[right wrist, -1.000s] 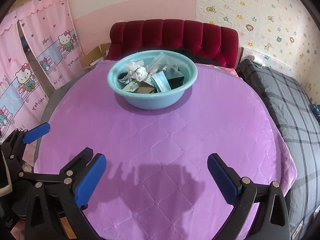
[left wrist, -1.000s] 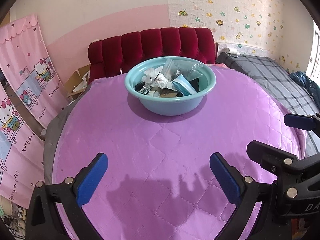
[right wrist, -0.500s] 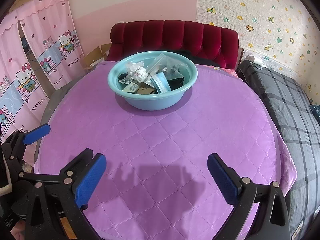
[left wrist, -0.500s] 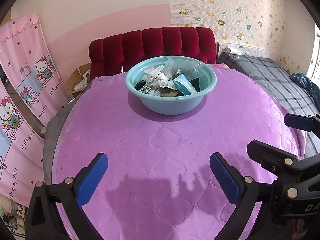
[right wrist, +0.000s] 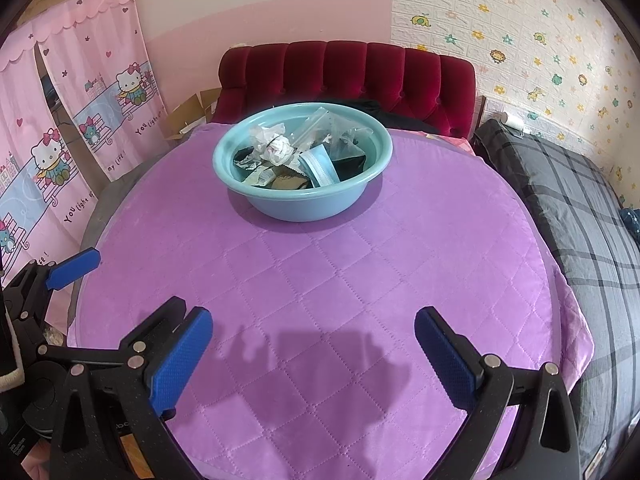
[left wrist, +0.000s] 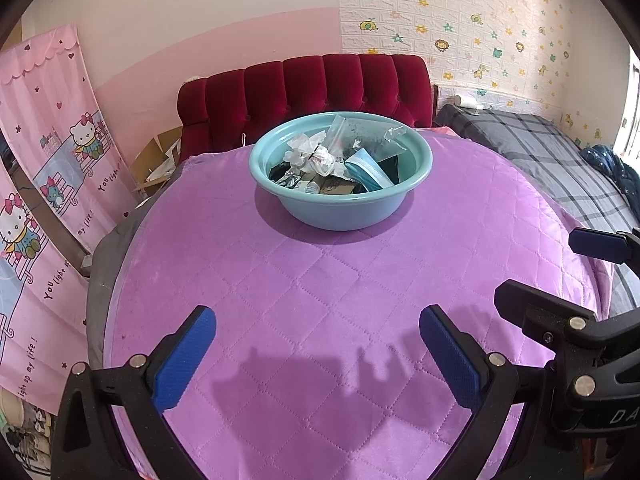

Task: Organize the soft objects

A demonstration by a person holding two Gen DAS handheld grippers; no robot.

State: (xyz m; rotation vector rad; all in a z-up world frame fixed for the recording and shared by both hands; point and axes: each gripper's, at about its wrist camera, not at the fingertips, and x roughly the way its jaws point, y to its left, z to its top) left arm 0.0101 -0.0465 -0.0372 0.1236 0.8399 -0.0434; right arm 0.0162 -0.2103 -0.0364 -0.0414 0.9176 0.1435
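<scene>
A light blue basin (left wrist: 340, 208) stands at the far middle of a round table with a purple quilted cover (left wrist: 320, 300). It holds several soft items: crumpled white tissue (left wrist: 316, 156), a blue face mask (left wrist: 366, 174), clear plastic bags and dark pieces. The basin also shows in the right wrist view (right wrist: 304, 204). My left gripper (left wrist: 318, 352) is open and empty above the near part of the table. My right gripper (right wrist: 314, 354) is open and empty, beside the left one, equally far from the basin.
A red tufted sofa (left wrist: 304, 92) stands behind the table. A bed with a grey plaid cover (right wrist: 580, 208) is at the right. Pink cartoon curtains (right wrist: 80, 120) hang at the left, with cardboard boxes (left wrist: 160, 160) on the floor.
Both views have lifted slightly, so the basin sits a little lower and nearer in frame. Both grippers stay open and empty.
</scene>
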